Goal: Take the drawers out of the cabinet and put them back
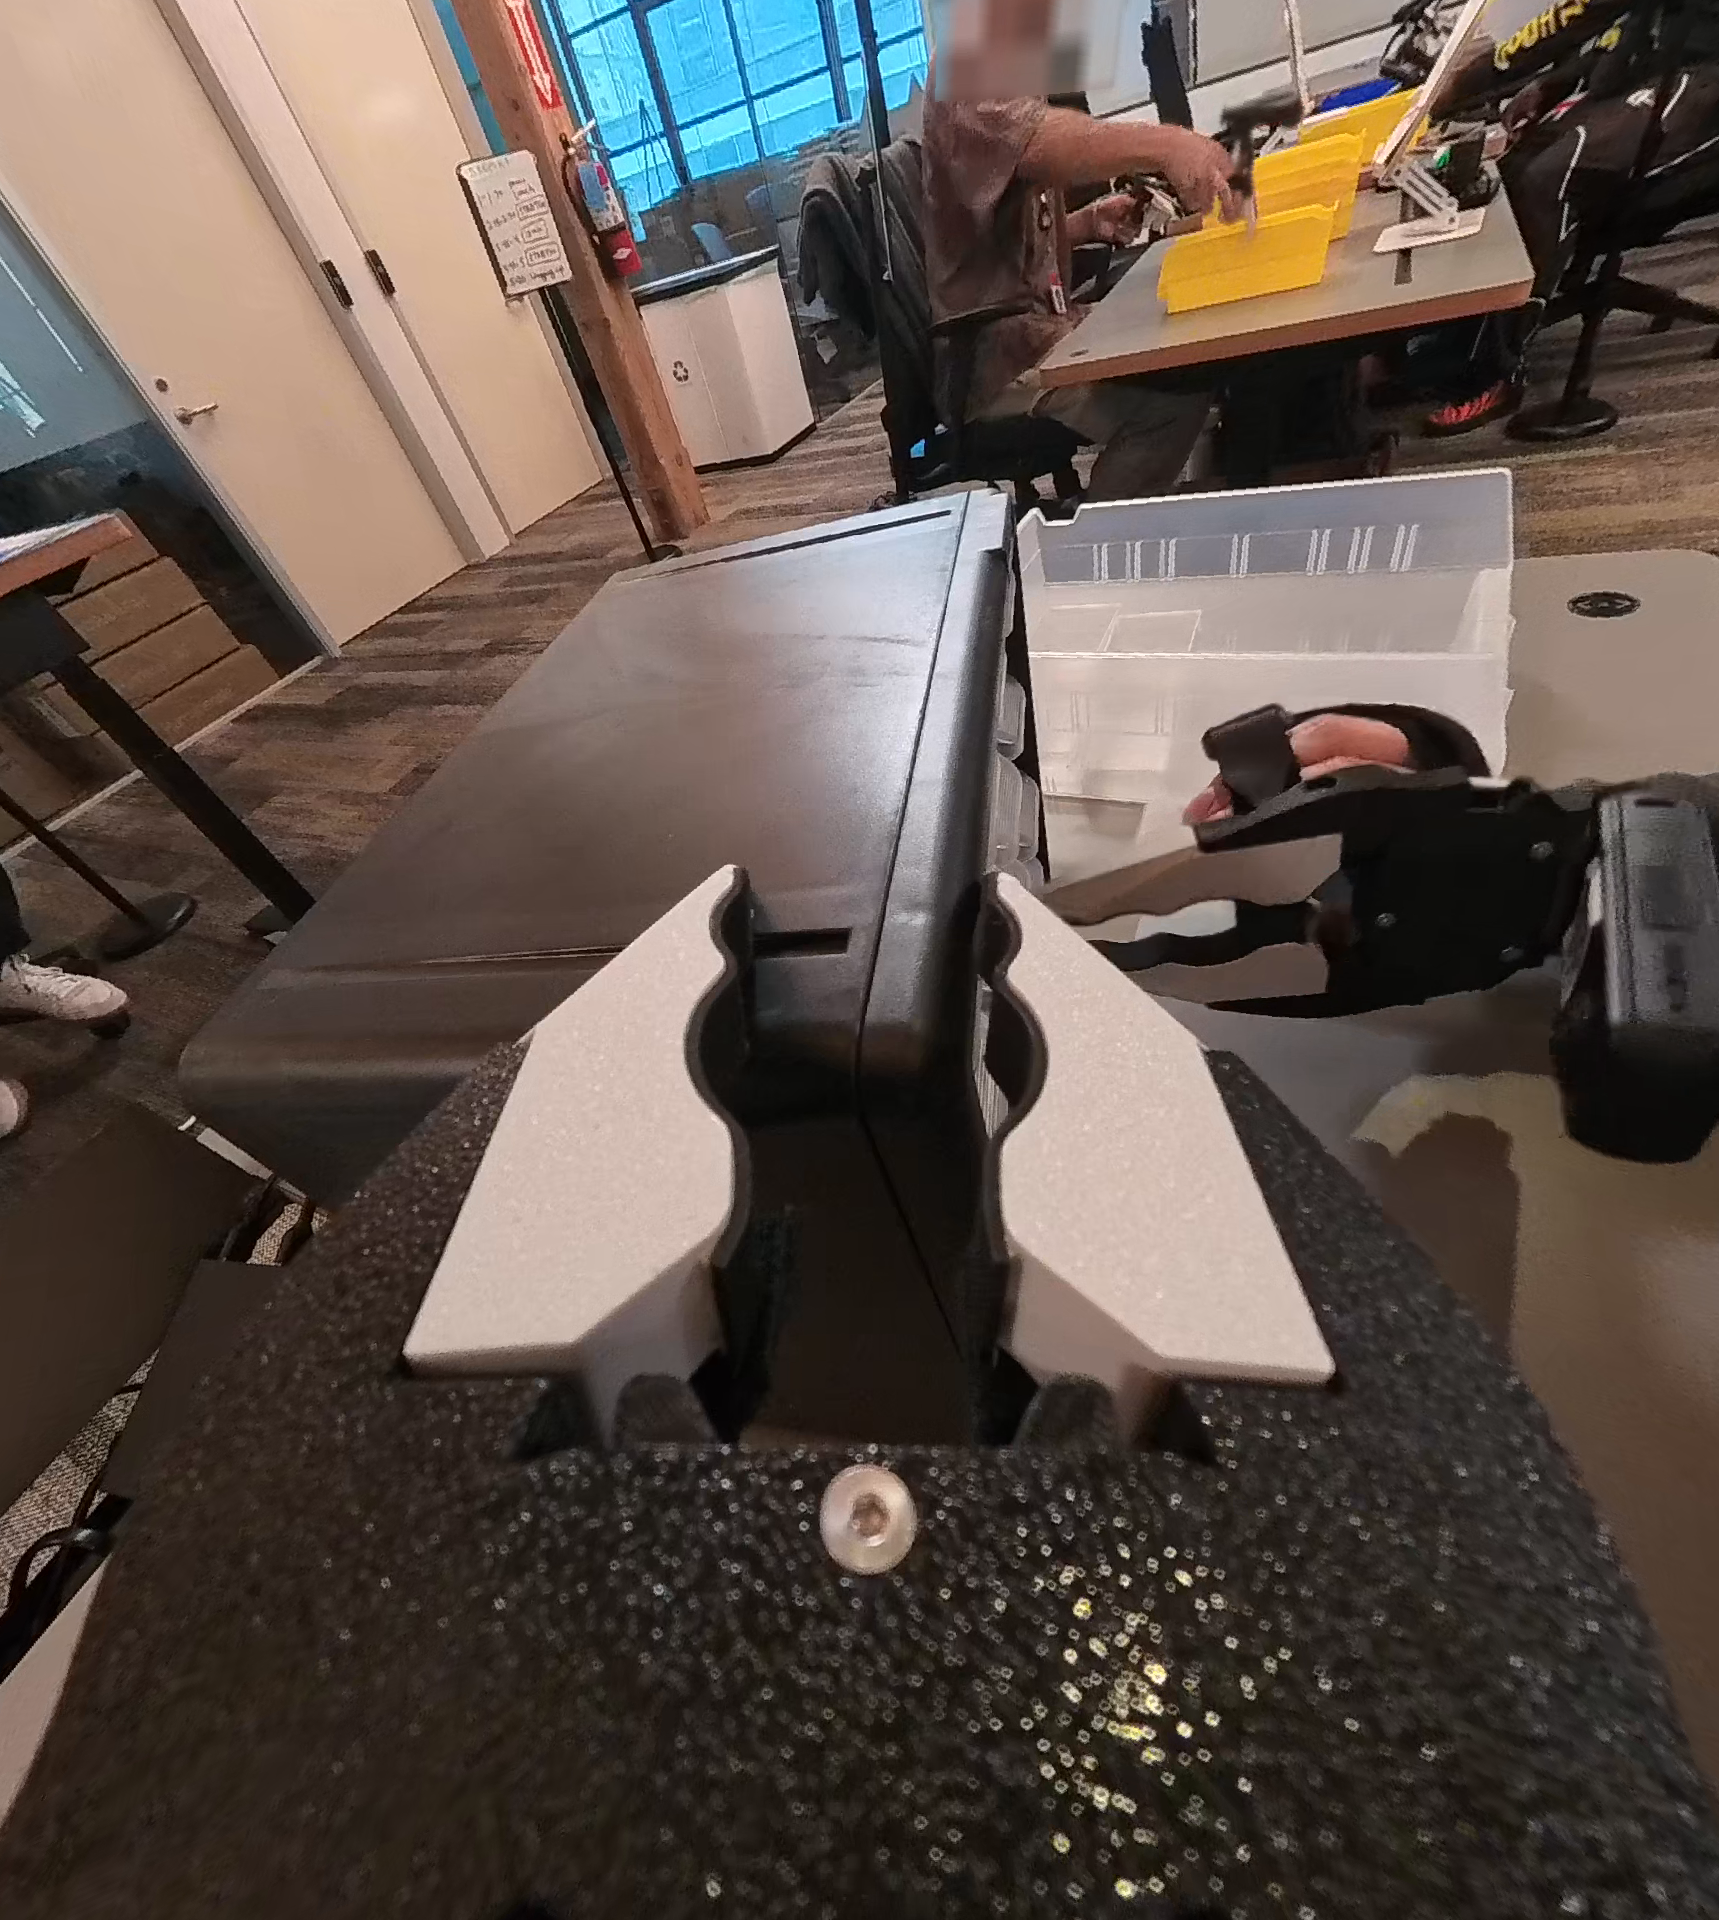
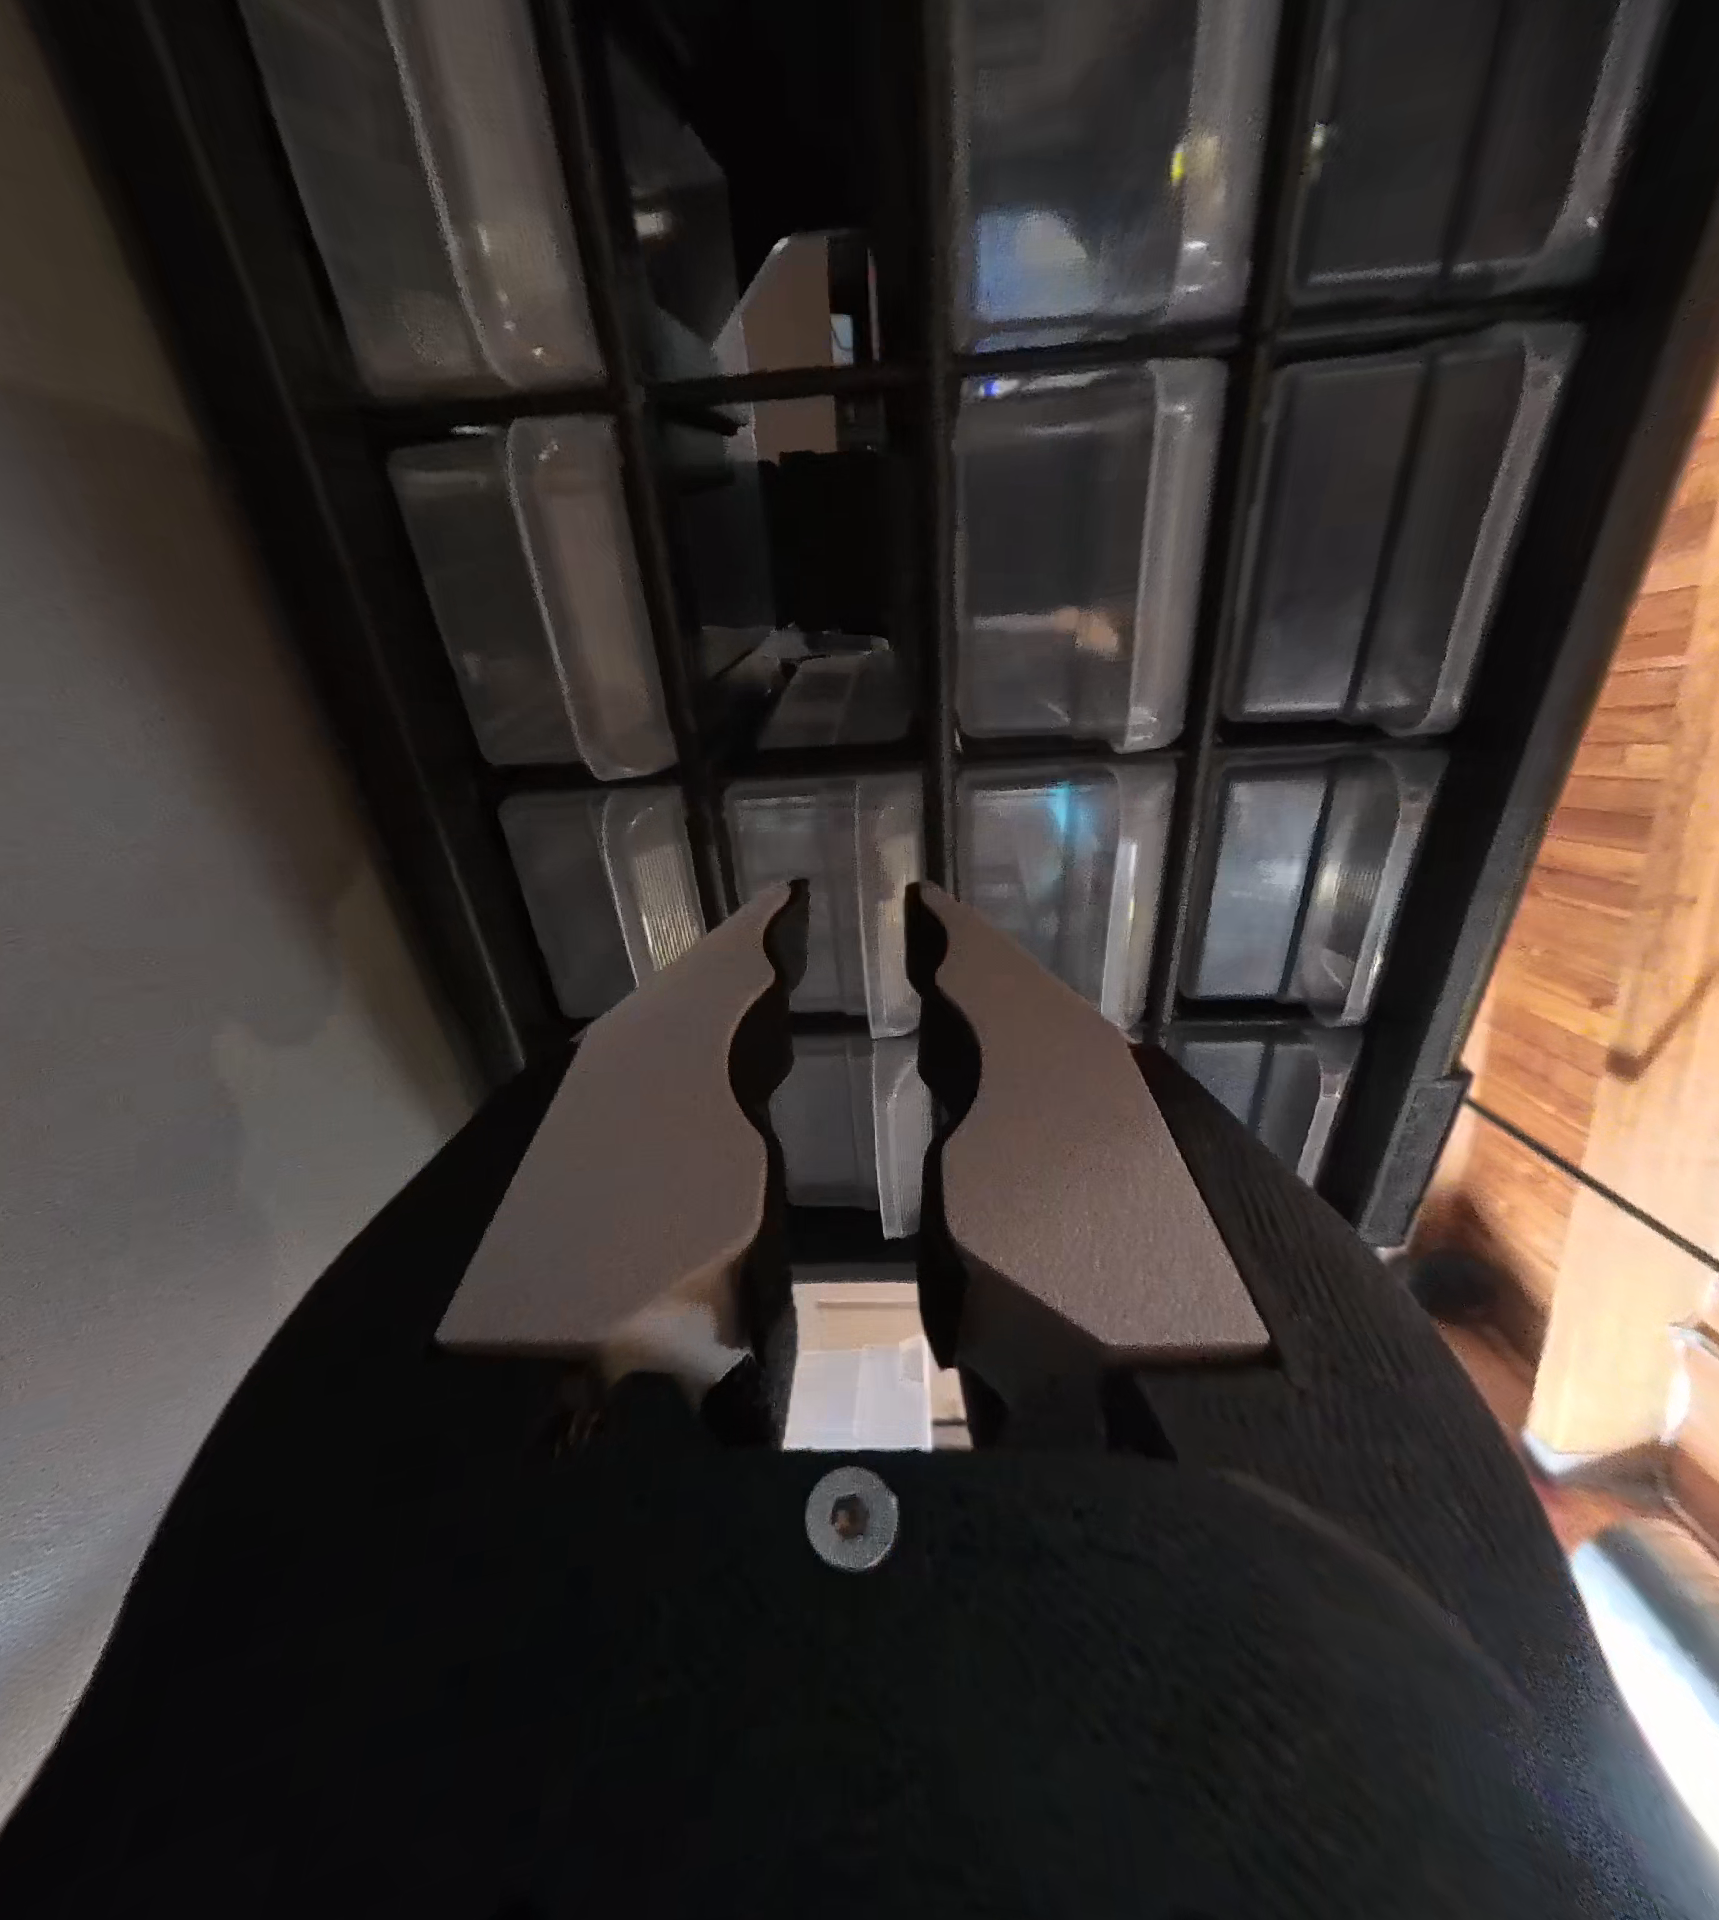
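The black cabinet (image 1: pixel 689 748) stands on the table, its front grid of clear drawers (image 2: pixel 1063 551) facing right. My left gripper (image 1: pixel 865 925) is closed on the cabinet's top front edge, one finger on either side. My right gripper (image 2: pixel 857 889) faces the front, low in the second column, its jaws a narrow gap apart. A clear drawer's handle (image 2: pixel 891 935) shows in that gap, not pinched. Two slots (image 2: pixel 793 540) above that drawer are empty. The right gripper also shows in the left wrist view (image 1: pixel 1177 961), at the cabinet's front.
A large clear bin (image 1: pixel 1270 623) sits on the table (image 1: pixel 1613 644) behind the right gripper, by the cabinet's front. A person (image 1: pixel 1021 239) sits at a far desk with yellow bins (image 1: pixel 1250 260). Another desk (image 1: pixel 13 582) stands at the left.
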A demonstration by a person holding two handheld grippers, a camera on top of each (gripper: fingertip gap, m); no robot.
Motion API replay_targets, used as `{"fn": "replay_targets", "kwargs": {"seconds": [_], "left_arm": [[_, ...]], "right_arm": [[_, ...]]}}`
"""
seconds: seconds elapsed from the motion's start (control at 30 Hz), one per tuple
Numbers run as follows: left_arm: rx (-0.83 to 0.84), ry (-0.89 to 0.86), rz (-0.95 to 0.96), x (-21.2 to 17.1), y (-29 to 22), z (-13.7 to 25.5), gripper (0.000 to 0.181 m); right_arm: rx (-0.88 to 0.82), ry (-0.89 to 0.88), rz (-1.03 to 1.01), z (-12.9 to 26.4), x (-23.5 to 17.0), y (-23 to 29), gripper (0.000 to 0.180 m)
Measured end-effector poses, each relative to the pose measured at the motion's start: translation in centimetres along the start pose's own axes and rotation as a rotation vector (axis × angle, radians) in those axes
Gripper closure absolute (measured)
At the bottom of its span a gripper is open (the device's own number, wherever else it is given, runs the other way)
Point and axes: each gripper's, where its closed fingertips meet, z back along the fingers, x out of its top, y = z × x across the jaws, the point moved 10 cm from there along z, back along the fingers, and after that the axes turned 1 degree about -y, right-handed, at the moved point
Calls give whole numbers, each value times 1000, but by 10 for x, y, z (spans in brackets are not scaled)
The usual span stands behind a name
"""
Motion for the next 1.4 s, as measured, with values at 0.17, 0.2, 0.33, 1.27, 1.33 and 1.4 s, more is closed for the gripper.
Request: {"fn": "replay_targets", "kwargs": {"seconds": [0.17, 0.2, 0.33, 1.27, 1.33, 1.4], "left_arm": [[-1, 0, 0, 0, 0, 0, 139], [-1, 0, 0, 0, 0, 0, 139], [-1, 0, -1, 0, 0, 0, 139], [1, 1, 1, 0, 0, 0, 139], [1, 1, 2, 0, 0, 0, 139], [2, 0, 2, 0, 0, 0, 139]], "right_arm": [[-55, 32, 70, -1, -1, 3, 172], [-61, 42, 74, -1, -2, 3, 173], [-59, 46, 82, 1, -3, 1, 174], [-1, -1, 133, 99, 1, 3, 167], [6, -9, 88, 100, -1, 0, 148], [16, -22, 16, 102, -5, -4, 142]]}}
